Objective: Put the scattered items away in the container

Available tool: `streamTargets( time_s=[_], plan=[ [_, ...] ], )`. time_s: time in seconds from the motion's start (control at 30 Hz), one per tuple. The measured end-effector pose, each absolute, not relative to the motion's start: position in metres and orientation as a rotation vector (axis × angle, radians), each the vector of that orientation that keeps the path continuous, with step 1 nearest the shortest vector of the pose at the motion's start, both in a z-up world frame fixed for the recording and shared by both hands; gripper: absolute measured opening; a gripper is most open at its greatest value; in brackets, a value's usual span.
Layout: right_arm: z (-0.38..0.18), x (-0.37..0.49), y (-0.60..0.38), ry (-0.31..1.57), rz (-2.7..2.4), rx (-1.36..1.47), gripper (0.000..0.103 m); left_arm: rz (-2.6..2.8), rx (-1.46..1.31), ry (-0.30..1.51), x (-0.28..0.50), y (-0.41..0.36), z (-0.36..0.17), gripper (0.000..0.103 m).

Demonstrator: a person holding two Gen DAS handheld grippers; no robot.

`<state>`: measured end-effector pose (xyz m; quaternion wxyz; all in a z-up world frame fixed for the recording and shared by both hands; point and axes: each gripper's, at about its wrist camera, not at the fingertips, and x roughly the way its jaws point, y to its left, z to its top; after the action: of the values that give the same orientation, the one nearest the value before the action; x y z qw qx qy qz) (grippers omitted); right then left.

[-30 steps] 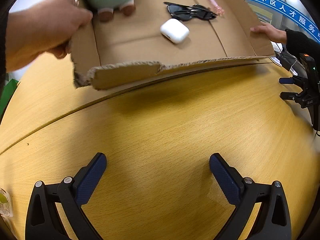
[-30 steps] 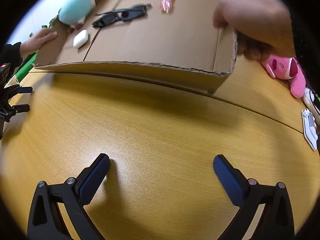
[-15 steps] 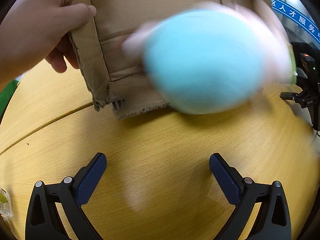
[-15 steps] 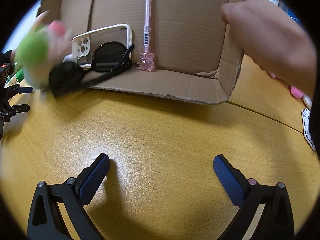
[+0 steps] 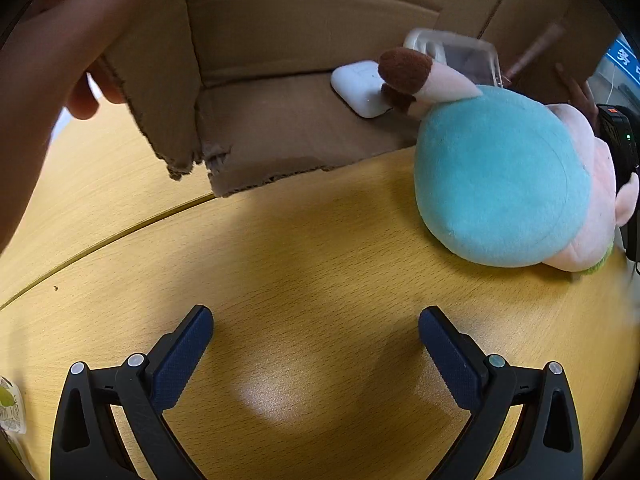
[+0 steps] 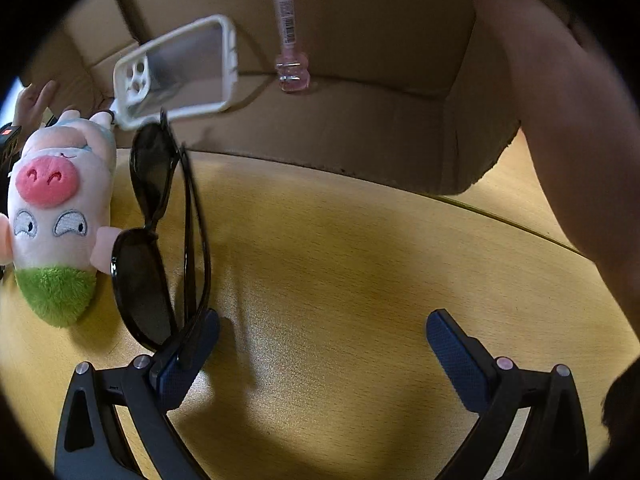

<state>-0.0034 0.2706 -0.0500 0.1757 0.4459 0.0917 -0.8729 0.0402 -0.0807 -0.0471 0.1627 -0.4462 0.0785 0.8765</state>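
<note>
A cardboard box (image 5: 288,40) is tipped steeply up on the wooden desk (image 5: 320,264), its open side facing both grippers, held by a bare hand (image 5: 52,60) at one side wall and another hand (image 6: 560,120) at the opposite wall. The plush toy (image 5: 504,176) lies on the desk just outside the box's lower edge, its brown-tipped feet reaching in and touching the white earbud case (image 5: 360,88) that rests on the box's lower wall. Behind the case a clear phone case (image 6: 180,68) leans, and a pink pen (image 6: 286,20) stands against the box's base. The black sunglasses (image 6: 160,236) lie on the desk beside the plush toy, one end touching a finger of the right gripper (image 6: 324,340). The left gripper (image 5: 316,340) hovers over bare desk; both have their jaws spread wide, grasping nothing.
</note>
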Motion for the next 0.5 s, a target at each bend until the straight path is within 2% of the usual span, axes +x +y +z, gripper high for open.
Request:
streamTargets(
  time_s=[0.5],
  plan=[
    [-0.0515, -0.0054, 0.2705, 0.262, -2.471, 1.262, 0.103, 2.501, -1.273, 0.223, 0.0382, -0.0817, -0.0464, 0.103]
  ],
)
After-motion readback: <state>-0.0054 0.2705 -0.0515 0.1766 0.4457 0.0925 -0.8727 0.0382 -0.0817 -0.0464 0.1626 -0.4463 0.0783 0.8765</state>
